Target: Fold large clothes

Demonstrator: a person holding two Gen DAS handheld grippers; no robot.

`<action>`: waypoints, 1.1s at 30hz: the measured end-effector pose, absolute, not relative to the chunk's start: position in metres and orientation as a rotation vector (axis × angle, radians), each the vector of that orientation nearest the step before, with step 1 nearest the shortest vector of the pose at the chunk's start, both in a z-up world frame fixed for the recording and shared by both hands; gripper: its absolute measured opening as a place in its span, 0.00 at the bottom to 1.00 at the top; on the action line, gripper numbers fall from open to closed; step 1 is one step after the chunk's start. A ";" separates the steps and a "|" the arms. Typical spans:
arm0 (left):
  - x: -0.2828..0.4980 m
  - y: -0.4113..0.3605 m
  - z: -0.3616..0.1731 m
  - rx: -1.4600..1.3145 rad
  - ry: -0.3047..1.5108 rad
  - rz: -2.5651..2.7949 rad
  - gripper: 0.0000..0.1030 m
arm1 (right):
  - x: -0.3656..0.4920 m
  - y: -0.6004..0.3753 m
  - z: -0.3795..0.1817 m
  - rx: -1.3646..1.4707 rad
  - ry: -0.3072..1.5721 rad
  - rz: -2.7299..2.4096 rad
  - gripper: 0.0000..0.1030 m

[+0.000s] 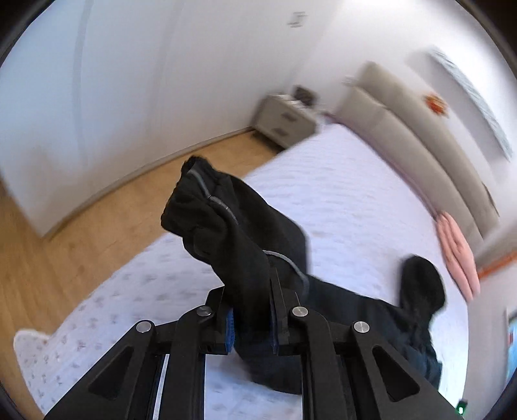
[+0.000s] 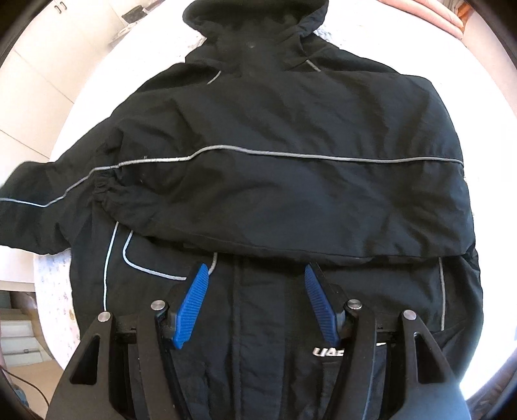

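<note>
Now the left gripper is closed on a sleeve of the black jacket. Its two fingers press the cloth from both sides, and the cuff end stands up past them, lifted above the bed. A grey piping line runs along this sleeve. The left wrist picture is blurred, so fine details of the grip are hard to read.

The jacket lies spread on the bed, on a white cover with a small faint pattern. In the right wrist view its hood is at the top of the picture and the other sleeve is folded across the body, with a grey stripe going from side to side. More grey piping curves on the lower part, and some white letters show near the bottom.

The right gripper points down at the lower middle of the jacket. Its jaws stand apart, the blue pads are clearly separated, and they hold nothing; whether the tips touch the cloth I cannot tell.

Beside the bed there is a wooden floor, a nightstand by the white wall, and a pink cloth at the edge of the bed near the headboard.
</note>
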State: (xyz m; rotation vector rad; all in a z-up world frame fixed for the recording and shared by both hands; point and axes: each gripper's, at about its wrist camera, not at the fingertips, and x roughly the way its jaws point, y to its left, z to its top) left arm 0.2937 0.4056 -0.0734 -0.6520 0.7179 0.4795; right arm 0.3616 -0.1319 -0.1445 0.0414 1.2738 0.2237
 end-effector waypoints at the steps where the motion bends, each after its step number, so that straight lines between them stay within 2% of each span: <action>1: 0.304 0.381 -0.060 -0.621 0.716 0.446 0.15 | 0.361 -0.136 -0.142 0.041 1.272 0.226 0.63; 9: 0.374 0.209 -0.031 -0.305 0.750 0.275 0.15 | 0.364 -0.188 -0.124 0.097 1.260 0.217 0.63; 17: 0.410 0.049 -0.079 -0.108 0.848 0.021 0.15 | 0.371 -0.245 -0.127 0.164 1.263 0.185 0.63; 22: 0.422 -0.016 -0.120 0.006 0.901 -0.040 0.17 | 0.370 -0.273 -0.138 0.190 1.281 0.171 0.63; 24: 0.424 -0.033 -0.139 0.018 0.925 -0.057 0.23 | 0.372 -0.280 -0.144 0.196 1.291 0.171 0.63; 26: 0.428 -0.037 -0.158 -0.009 0.982 -0.082 0.38 | 0.373 -0.285 -0.150 0.206 1.304 0.179 0.63; 28: 0.431 -0.034 -0.173 -0.075 1.041 -0.116 0.58 | 0.375 -0.287 -0.155 0.210 1.314 0.189 0.63; 33: 0.425 -0.031 -0.193 -0.157 1.119 -0.163 0.64 | 0.384 -0.283 -0.152 0.205 1.309 0.235 0.63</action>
